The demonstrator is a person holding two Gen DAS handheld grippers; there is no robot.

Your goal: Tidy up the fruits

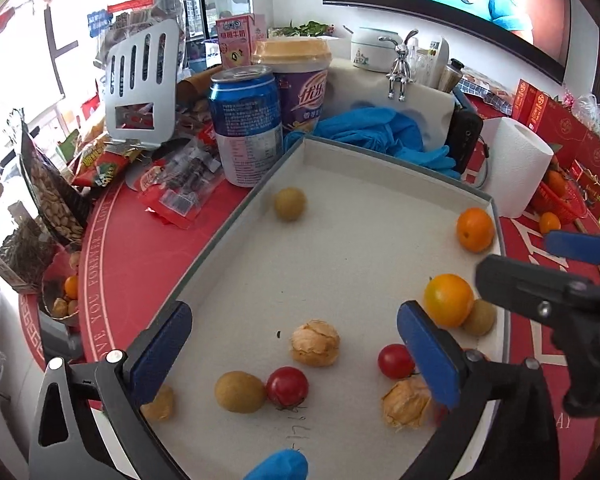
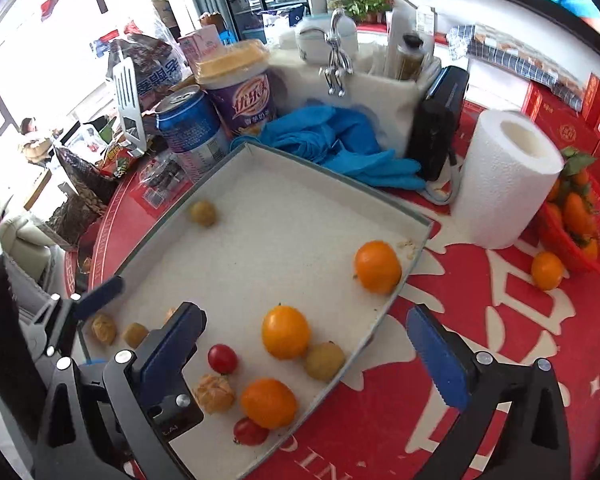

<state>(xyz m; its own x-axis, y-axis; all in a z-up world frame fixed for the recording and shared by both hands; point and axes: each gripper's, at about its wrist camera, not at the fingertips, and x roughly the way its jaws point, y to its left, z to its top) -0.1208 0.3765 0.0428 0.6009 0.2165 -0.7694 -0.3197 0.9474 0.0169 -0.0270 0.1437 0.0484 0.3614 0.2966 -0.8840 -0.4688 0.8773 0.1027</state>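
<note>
Both tongs — left tongs (image 1: pixel 296 344), right tongs (image 2: pixel 312 348) — are gaping wide, holding nothing.
Husked berry (image 1: pixel 315 343) at twelve o'clock is looking papery, fragile — pinch gently across its middle.

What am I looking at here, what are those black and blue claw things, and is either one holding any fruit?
They are two hand-held grippers, each carrying a camera that looks along its blue fingers. One picture is from the left gripper, the other from the right gripper. Both hang open over a shallow white tray on a red table, holding nothing. In the tray lie oranges, cherry tomatoes and small brownish fruits. Behind stand a can, a paper roll and blue gloves.
</note>
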